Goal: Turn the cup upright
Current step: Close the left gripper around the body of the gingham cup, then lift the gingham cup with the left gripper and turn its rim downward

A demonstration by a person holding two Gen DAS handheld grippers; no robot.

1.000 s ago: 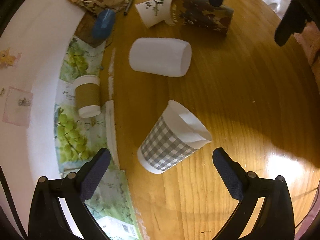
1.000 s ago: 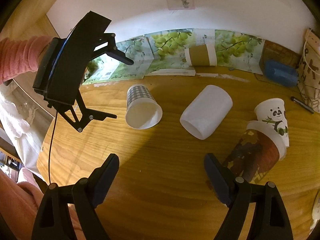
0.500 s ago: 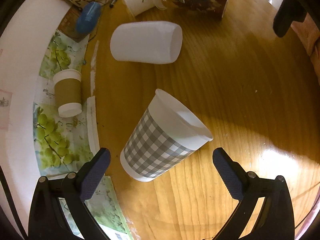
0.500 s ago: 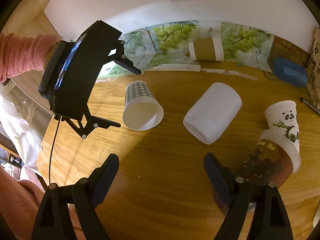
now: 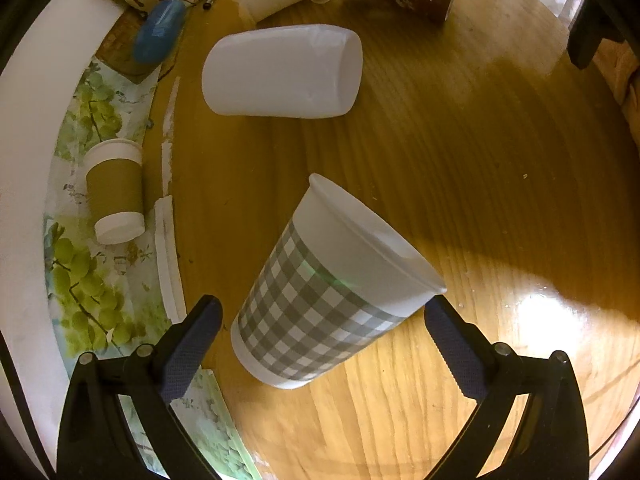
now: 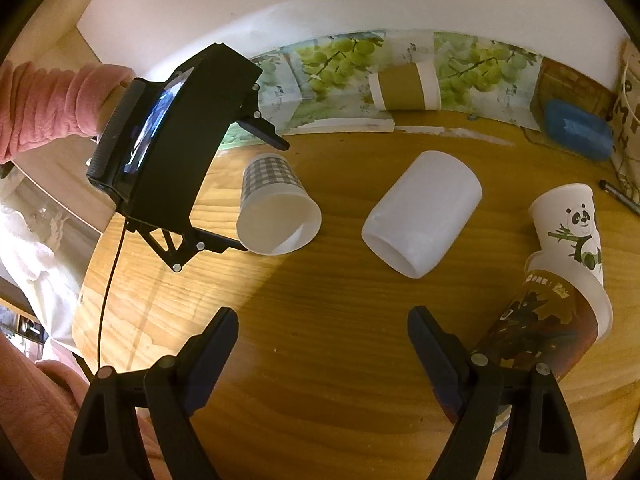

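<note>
Both claws are seen spread wide with nothing held between their fingers. On the wooden table (image 5: 500, 152), the checked cup (image 5: 320, 292) is found lying on its side, its open mouth turned away from the wall and its base toward the wall. The left claw (image 5: 320, 344) is placed around this cup: one finger is seen just beside the base and the other just beside the rim, and whether either finger touches the cup cannot be told. In the right wrist view the same left claw (image 6: 264, 196) is seen straddling the checked cup (image 6: 276, 208), with a pink sleeve (image 6: 44, 112) behind it.

The right claw (image 6: 322, 344) is held above bare wood, well apart from the checked cup. Beyond the checked cup, farther along the table, a plain white cup (image 5: 280, 72) is seen on its side, apart from it. Past that, a panda cup (image 6: 572, 228) is seen nested in the mouth of a dark printed cup (image 6: 540, 328), both lying down. Near the base of the checked cup, against the wall, a brown-sleeved cup (image 5: 114, 192) is lying on grape-printed paper (image 5: 84, 292). A blue case (image 6: 578, 128) is seen by the wall, beyond the white cup.
</note>
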